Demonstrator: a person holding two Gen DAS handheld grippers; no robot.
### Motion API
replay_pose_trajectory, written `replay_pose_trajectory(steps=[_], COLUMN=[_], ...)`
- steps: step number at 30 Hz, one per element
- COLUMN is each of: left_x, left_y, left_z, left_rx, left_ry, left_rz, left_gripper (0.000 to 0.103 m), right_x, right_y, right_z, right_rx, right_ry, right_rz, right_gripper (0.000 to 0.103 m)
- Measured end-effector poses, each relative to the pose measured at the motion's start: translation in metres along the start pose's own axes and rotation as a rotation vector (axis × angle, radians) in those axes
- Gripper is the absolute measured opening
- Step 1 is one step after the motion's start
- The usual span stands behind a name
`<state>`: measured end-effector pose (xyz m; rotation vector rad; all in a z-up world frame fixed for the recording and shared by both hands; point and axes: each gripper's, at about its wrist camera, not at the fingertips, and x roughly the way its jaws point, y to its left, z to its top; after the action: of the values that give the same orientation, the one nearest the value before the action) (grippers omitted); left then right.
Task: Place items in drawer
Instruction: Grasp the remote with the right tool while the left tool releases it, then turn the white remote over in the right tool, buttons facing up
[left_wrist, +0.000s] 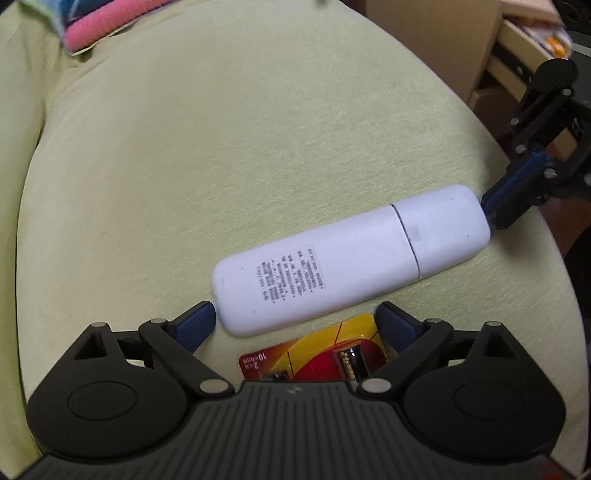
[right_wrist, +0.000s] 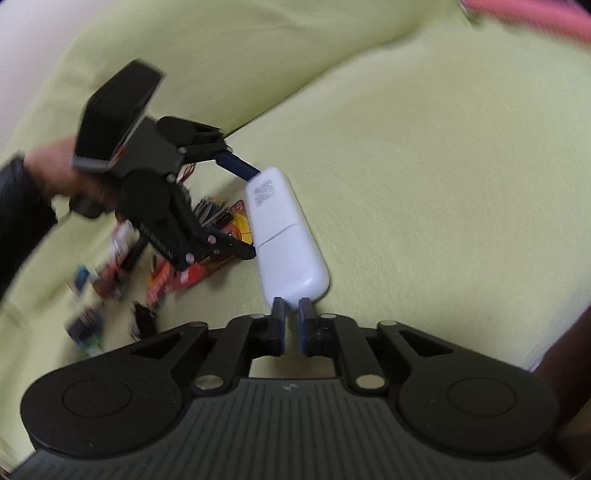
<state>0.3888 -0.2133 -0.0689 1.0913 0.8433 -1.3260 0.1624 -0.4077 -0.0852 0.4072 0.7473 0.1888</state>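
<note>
Left wrist view: remote (left_wrist: 351, 254) and battery pack (left_wrist: 325, 354) lie undrawered on the cushion (left_wrist: 258, 129); left gripper (left_wrist: 295, 317) gapes empty, right gripper (left_wrist: 491, 206), at three o'clock, nearly closed, empty.

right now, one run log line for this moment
stage: pickup | left gripper: open around white remote end | right gripper: nearly shut at its other end | battery pack: on green cushion

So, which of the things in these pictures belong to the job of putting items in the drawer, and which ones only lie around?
Belong to the job:
- white remote, lying on the green cushion
- battery pack, beside the remote
- left gripper, open
- right gripper, nearly closed at the remote's end

Only lying around:
- pink cloth
- cardboard box
- blurred small packets; their role is unclear
</note>
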Motion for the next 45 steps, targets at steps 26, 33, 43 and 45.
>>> replay_pose_trajectory(steps=[26, 33, 43, 45], left_x=[-0.099, -0.075, -0.051, -0.051], left_y=[-0.05, -0.076, -0.119, -0.131], left_z=[-0.093, -0.109, -0.117, -0.122], left_rx=[-0.376, -0.408, -0.443, -0.458], left_ry=[-0.327, -0.332, -0.347, -0.356], left_rz=[0.227, 0.177, 0.099, 0.083], left_gripper=[0.098, 0.098, 0.098, 0.098], right_x=[0.079, 0.055, 0.027, 0.022], right_y=[0.059, 0.064, 0.034, 0.024], right_z=[0.047, 0.036, 0.025, 0.018], right_rx=[-0.49, -0.46, -0.064, 0.056], right_ry=[0.161, 0.175, 0.24, 0.251], right_rz=[-0.186, -0.146, 0.07, 0.119], right_gripper=[0.043, 0.043, 0.043, 0.043])
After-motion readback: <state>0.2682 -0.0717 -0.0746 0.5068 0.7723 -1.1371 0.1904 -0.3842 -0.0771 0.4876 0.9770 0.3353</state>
